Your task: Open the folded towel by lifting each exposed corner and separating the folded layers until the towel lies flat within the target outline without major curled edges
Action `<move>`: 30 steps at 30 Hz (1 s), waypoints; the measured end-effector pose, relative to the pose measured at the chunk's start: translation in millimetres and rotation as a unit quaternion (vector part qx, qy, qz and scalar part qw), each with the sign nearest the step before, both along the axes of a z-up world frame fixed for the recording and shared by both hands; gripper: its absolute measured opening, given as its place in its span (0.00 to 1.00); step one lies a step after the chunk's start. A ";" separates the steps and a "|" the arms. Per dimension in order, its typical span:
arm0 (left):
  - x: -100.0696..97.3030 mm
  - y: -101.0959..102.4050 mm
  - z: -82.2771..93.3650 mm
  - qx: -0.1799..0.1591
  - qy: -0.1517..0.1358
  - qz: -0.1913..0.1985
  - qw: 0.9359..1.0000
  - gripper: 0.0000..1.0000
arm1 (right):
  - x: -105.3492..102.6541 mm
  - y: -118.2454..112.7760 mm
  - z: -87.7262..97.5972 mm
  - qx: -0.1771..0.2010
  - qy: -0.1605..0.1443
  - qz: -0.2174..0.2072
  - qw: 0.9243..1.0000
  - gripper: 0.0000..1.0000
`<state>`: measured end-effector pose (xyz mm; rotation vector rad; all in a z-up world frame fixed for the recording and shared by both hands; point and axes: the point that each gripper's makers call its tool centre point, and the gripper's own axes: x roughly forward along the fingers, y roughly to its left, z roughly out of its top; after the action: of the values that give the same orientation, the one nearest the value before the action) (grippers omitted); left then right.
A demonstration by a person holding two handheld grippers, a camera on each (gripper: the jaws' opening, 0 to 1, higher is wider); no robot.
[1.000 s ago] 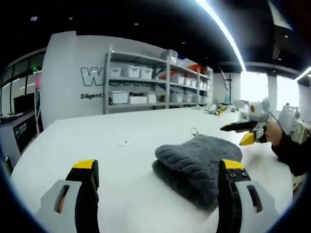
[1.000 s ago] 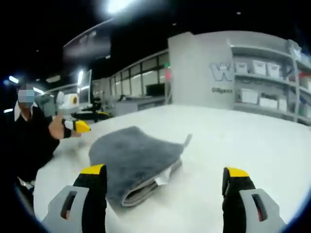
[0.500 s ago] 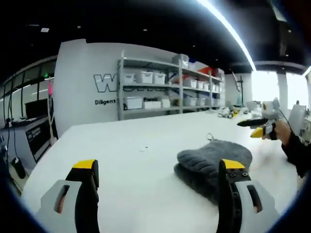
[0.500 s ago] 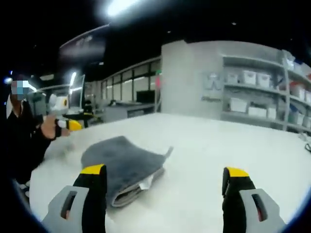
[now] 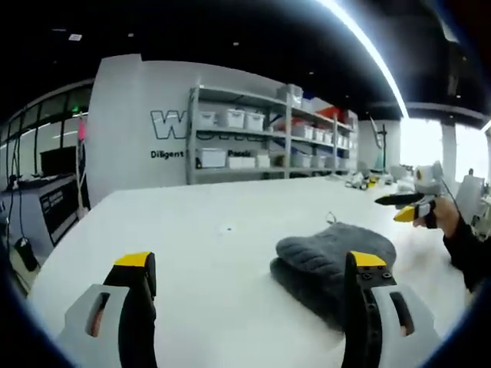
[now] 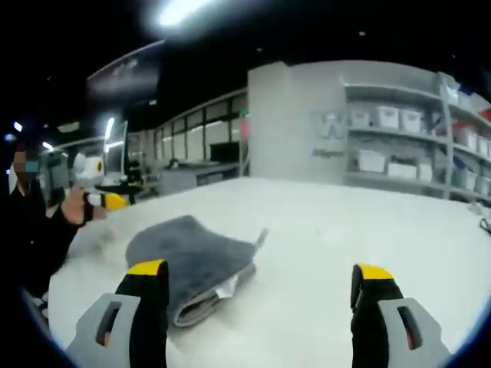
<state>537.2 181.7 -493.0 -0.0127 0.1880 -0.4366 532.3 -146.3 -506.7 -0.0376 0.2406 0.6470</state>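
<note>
Little has shifted: both claws (image 5: 245, 280) (image 6: 257, 287) hover open over folded towel (image 5: 330, 264).

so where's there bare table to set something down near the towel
In the left gripper view the table is bare from the towel toward the shelves. In the right gripper view it is bare from the towel toward the shelf side. Crowded where the left claw and right claw hover beside the towel.

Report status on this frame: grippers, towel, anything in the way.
Left gripper open, right gripper open, both off the towel. Grey towel folded on the white table, layered edge and white tag facing the right gripper. Nothing blocking it.
</note>
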 end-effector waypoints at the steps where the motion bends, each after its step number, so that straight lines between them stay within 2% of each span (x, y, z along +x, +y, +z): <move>1: 0.4 0.7 -0.1 0.001 0.001 0.006 1.000 0.99 | 0.0 0.6 0.8 0.001 -0.001 0.001 1.000 1.00; 4: 1.4 -0.1 -3.2 0.002 0.009 0.010 1.000 0.96 | 1.0 5.0 1.3 0.010 0.000 0.002 1.000 1.00; 6: 0.5 -2.6 -4.9 -0.001 0.015 0.006 1.000 0.91 | 0.4 11.0 -2.9 0.001 0.005 0.005 1.000 1.00; 10: 5.2 -8.3 -3.7 -0.010 0.014 0.002 1.000 1.00 | 6.1 9.9 -3.5 0.005 0.010 0.009 1.000 1.00; 12: 8.7 -7.2 -9.5 0.006 0.024 0.011 1.000 1.00 | 6.0 13.3 -3.7 0.023 0.023 0.018 0.999 1.00; 14: 11.0 -10.5 -15.1 0.027 0.034 0.008 0.999 1.00 | 8.9 13.6 -4.5 0.011 0.020 0.016 1.000 1.00; 17: 12.6 -20.2 -13.4 0.022 0.039 -0.003 0.999 1.00 | 12.2 11.8 -2.4 0.007 0.020 0.016 1.000 1.00; 20: 13.2 -30.6 -10.1 0.015 0.040 -0.016 0.999 1.00 | 15.3 11.6 1.7 0.019 0.020 0.016 1.000 1.00; 23: 13.4 -39.2 -14.0 0.019 0.046 -0.027 0.998 1.00 | 19.1 10.1 4.6 0.020 0.017 0.010 1.000 1.00; 30: 14.5 -53.7 -18.6 0.012 0.065 -0.046 0.997 1.00 | 24.2 17.2 -0.7 0.010 0.026 0.019 0.999 1.00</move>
<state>551.8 128.0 -511.5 -0.0087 0.3239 -0.5249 556.6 -129.0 -507.4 -0.0064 0.2833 0.6877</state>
